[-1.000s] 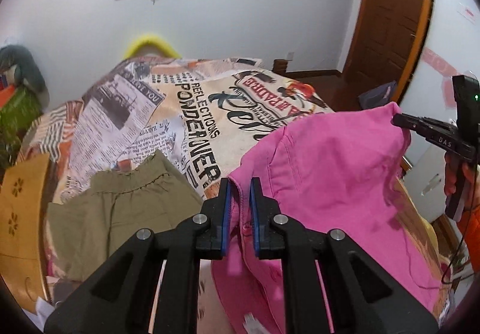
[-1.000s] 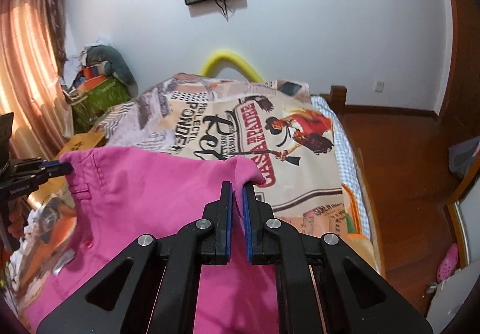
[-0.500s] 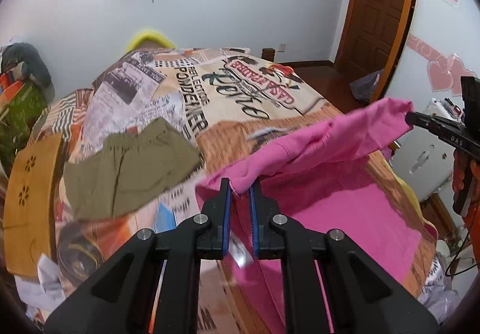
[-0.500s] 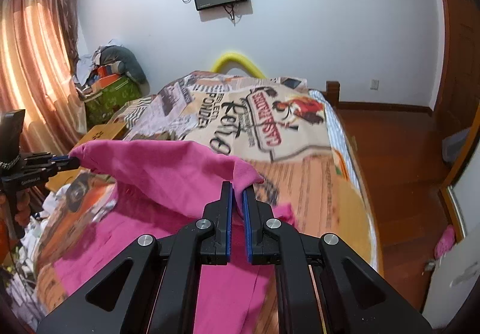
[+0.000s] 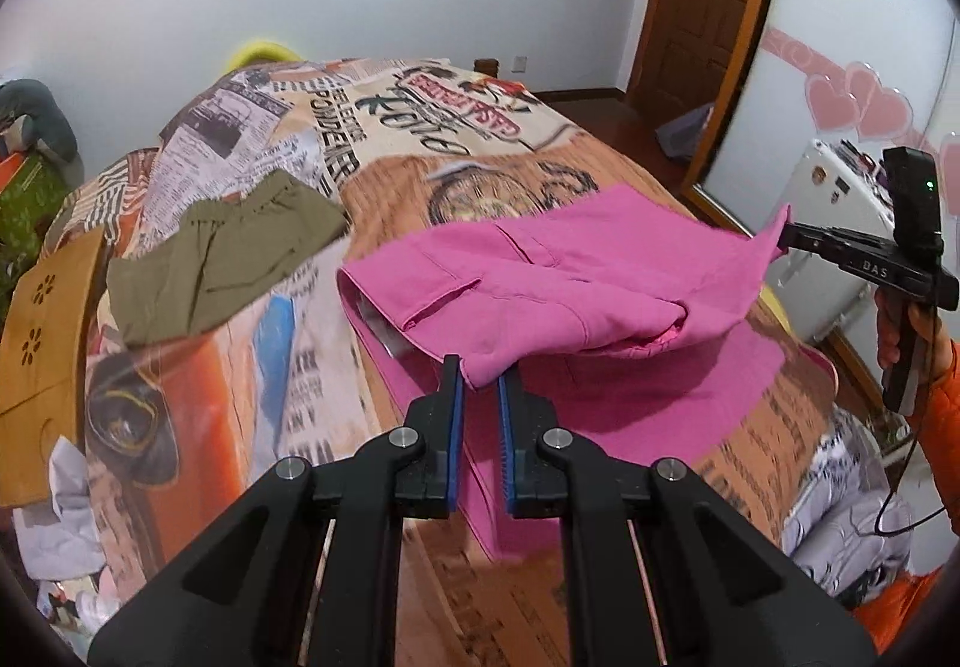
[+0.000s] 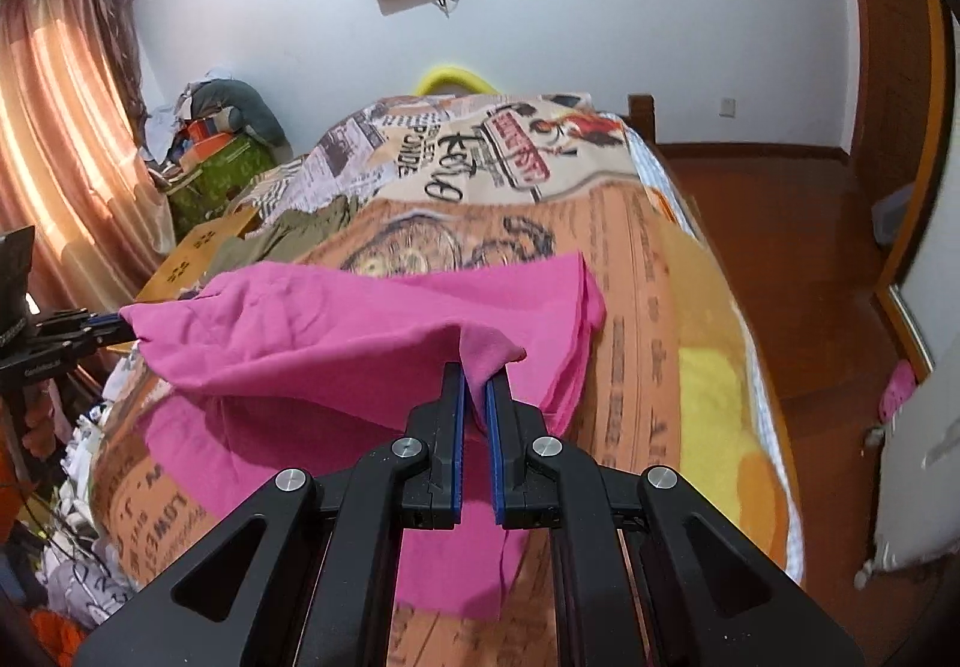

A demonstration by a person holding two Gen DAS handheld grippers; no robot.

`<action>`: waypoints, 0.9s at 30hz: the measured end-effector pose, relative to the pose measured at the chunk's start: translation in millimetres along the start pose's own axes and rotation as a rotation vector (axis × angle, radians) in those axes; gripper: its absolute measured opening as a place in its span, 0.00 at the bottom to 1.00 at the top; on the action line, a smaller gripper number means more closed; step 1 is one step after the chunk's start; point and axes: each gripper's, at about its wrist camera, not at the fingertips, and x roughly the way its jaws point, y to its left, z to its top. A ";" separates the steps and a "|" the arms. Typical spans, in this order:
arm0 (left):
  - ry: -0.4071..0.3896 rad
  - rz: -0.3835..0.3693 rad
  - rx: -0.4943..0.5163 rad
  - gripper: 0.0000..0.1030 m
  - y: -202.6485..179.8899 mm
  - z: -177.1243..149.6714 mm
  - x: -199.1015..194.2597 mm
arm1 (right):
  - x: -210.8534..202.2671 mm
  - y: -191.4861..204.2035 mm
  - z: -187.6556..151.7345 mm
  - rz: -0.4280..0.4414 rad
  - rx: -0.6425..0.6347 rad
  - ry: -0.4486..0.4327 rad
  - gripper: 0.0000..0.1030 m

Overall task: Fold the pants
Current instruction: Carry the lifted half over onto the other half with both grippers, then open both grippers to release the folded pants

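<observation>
hidden: pink pants point(image 5: 600, 277) corner inside left gripper point(image 5: 480, 376) | blurred: bedspread point(image 5: 240, 367) print (unreadable)

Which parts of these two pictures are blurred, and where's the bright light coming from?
Left wrist view: the printed bedspread smears near the camera, while the pink cotton pants stay fairly sharp. Right wrist view: the bedspread print is streaked, and warm daylight glows through the reddish curtain at left.

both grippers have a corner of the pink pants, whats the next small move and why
Probably lower both corners onto the lower layer and only then release. The left gripper and right gripper each pinch a corner of the pink pants, and the folded-over half hangs in the air above the part lying on the bed, not yet flat.
</observation>
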 end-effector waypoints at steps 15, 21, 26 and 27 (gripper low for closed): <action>0.086 0.024 -0.008 0.09 -8.9 -43.1 6.8 | 6.6 -9.2 -55.7 -0.085 0.053 0.146 0.09; 0.044 0.039 -0.034 0.09 -4.3 -40.8 -13.0 | -8.6 -12.9 -62.8 -0.131 0.059 0.164 0.15; 0.020 0.036 -0.024 0.13 -9.0 -31.7 -20.5 | -23.8 -2.0 -59.4 -0.138 0.045 0.129 0.29; 0.022 0.034 -0.019 0.20 -10.3 -30.3 -19.3 | -25.2 2.9 -57.5 -0.139 0.029 0.125 0.37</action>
